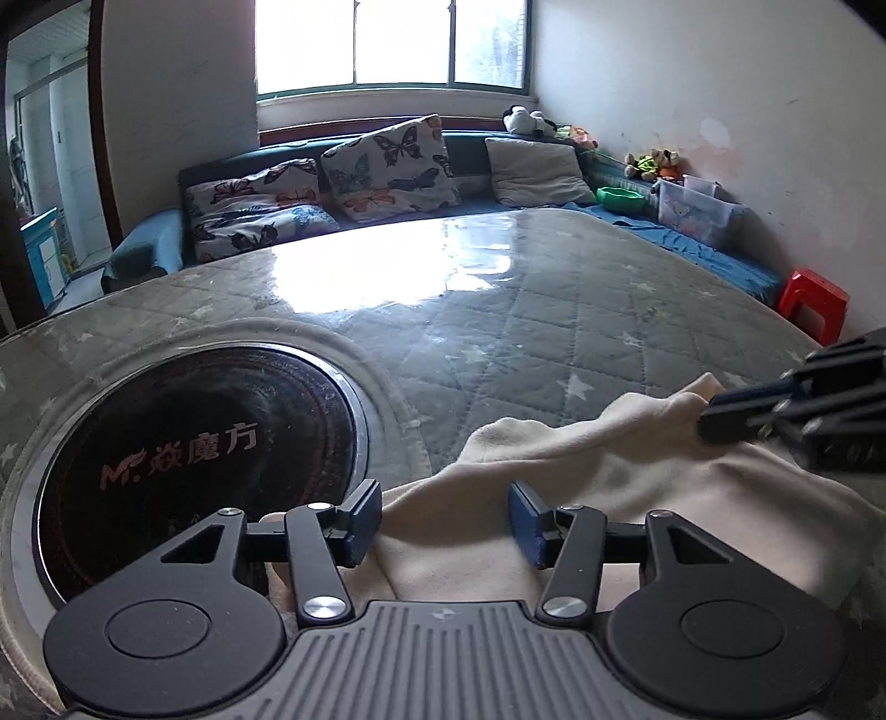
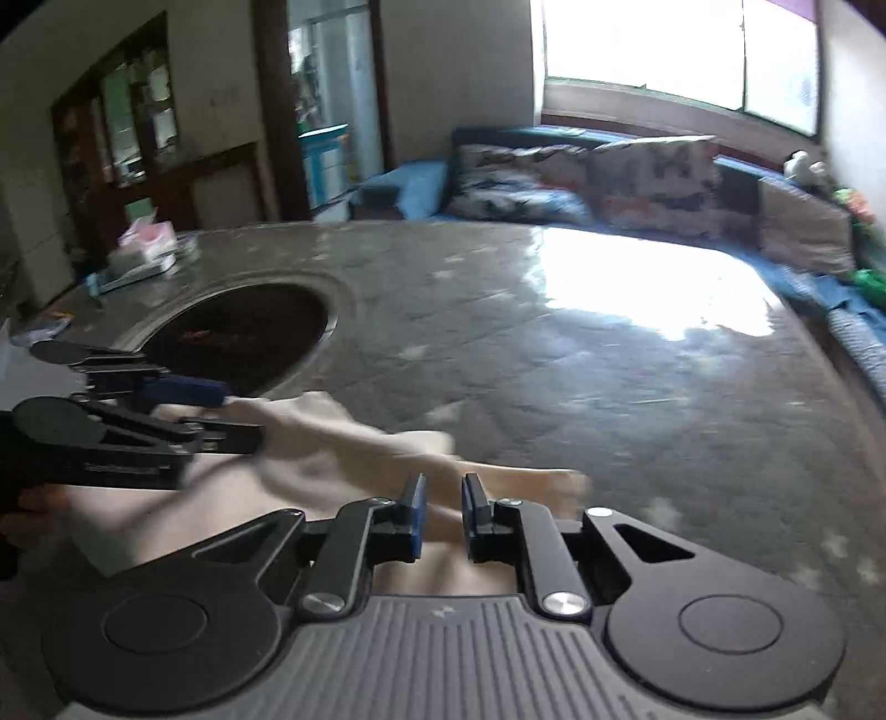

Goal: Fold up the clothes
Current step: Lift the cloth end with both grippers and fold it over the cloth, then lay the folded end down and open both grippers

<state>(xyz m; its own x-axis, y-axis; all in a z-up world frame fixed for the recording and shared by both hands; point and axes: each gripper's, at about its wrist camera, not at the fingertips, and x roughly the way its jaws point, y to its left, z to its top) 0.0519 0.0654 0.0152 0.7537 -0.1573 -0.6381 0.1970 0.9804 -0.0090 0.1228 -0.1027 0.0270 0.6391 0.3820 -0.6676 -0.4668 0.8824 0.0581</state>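
The left gripper (image 1: 446, 518) stands about half open low over the near part of a cream garment (image 1: 581, 487), its blue pads (image 1: 529, 523) on either side of the cloth but not pressing it, so it has hold of nothing; it looks placed there either to let a fold lie or to take a fresh bite at the edge. The right gripper (image 2: 443, 512) is narrowed to a slim gap, and in the left wrist view its tips (image 1: 714, 421) sit right at a raised corner of the garment, which rises toward them in a peak; that suggests the corner is pinched and kept up so the cloth can be drawn over, though its own view is too blurred to show the pads gripping. The garment lies bunched at the near edge of a table covered by a grey quilted cloth (image 1: 554, 332) with pale stars under a glossy clear sheet, a smooth surface suited to sliding fabric. Just beside it, to the left, a round black cooktop (image 1: 194, 459) is set into the table. Farther back a sofa with butterfly cushions (image 1: 387, 166) stands under a bright window (image 1: 387, 44).
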